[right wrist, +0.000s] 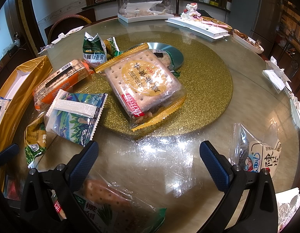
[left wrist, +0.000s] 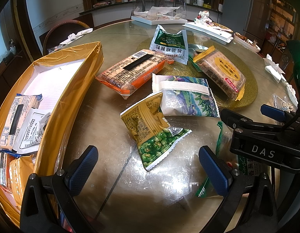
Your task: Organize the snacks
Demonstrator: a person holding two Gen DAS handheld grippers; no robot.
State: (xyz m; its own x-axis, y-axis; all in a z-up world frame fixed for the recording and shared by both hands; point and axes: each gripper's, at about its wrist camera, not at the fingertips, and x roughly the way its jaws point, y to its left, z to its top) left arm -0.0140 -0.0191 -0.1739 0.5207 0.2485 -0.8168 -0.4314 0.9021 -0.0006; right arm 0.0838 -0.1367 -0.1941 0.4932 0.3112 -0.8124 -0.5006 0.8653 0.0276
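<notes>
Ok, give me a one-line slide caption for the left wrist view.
Open left gripper hovers over a green pea packet beside the gold box already holding several snacks.

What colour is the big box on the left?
Golden yellow outside, white inside; the box shows best in the left wrist view.

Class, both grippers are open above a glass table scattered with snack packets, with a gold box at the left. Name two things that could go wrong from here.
1. The green pea packet lies partly under the blue-and-white packet, so lifting it with the left gripper might drag its neighbour along.
2. The right gripper hovers over the green cracker packet; squeezing hard could crack the biscuits inside.
</notes>
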